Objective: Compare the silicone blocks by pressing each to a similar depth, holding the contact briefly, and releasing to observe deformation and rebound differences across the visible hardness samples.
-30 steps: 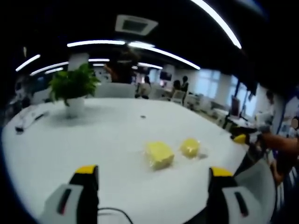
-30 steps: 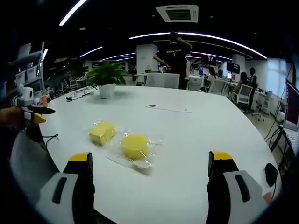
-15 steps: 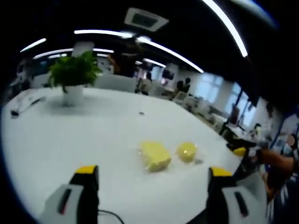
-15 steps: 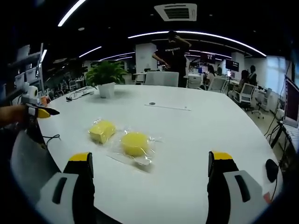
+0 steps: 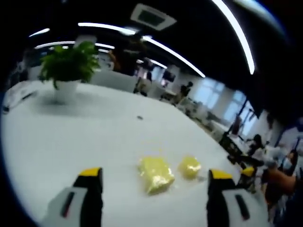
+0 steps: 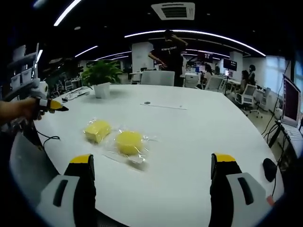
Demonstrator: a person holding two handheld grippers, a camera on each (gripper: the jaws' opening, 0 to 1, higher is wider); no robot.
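Silicone blocks: 2, square (image 6: 97,130) and round (image 6: 129,142), both wrapped.

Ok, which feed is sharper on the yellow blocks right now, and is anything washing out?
Right gripper view: sharp; the square block and round block show their clear wrapping crisply. Left gripper view: soft with motion blur, block edges smeared, and the white table is bright enough to lose surface detail.

Two yellow silicone blocks lie side by side on the white surface (image 6: 199,137), each in clear wrap: a square block (image 6: 97,130) and a round block (image 6: 129,141), near but apart.
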